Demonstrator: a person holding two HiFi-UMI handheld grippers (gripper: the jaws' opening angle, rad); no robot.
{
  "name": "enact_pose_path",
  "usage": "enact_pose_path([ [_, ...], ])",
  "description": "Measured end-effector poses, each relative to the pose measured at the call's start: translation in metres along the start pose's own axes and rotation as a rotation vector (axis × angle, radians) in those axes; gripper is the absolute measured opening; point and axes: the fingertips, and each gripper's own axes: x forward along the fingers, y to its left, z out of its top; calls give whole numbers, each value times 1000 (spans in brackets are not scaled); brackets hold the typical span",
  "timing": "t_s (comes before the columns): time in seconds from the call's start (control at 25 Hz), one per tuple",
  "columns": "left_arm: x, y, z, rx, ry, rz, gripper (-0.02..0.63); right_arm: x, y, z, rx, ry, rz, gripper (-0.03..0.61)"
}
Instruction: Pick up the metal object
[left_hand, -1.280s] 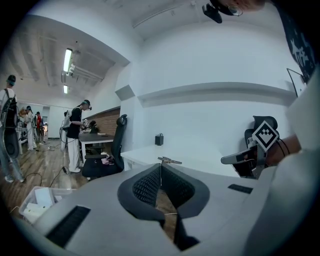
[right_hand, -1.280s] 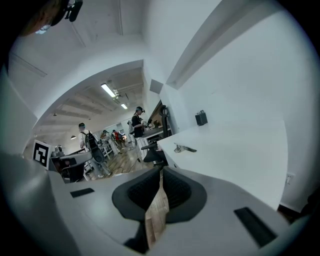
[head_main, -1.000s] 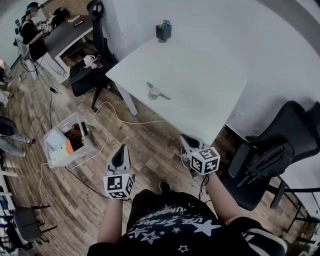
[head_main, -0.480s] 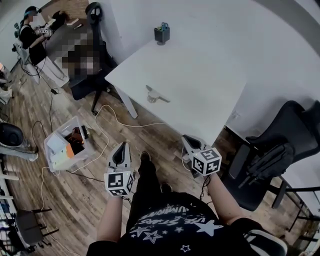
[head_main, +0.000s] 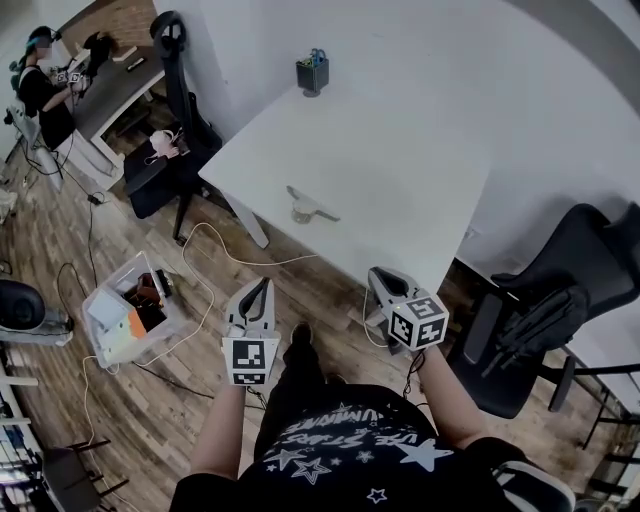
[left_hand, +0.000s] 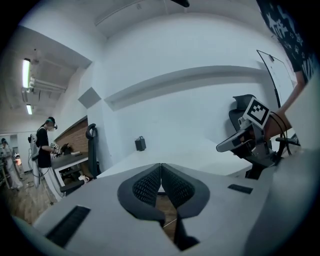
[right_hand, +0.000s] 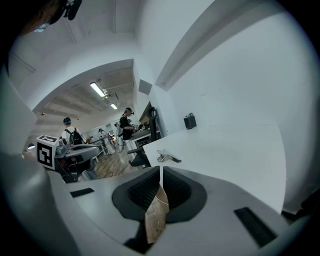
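Left claw (head_main: 257, 290) & right claw (head_main: 380, 278) both pinched shut, nothing in either, short of the counter (head_main: 400, 150) edge. Metal object (head_main: 305, 207) lies on the counter, approx 1 o'clock of left claw, well apart. Nothing done yet: reach, grip & lift all remain

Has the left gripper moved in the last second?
Yes. The left gripper has come forward, closer to the white table's near edge.
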Motion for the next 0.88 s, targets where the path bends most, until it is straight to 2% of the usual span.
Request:
enact_pose_path([
  [0.52,113,48,-7,130,53,-165,26,68,-35,35,49,-8,-117,52],
  [0.64,134,52,-6,201,57,-193,88,78,-42,42,60,-12,-141,52],
  [0.88,175,56,-7,325,64,-264,165,94,-60,51,90,-19,-195,52],
])
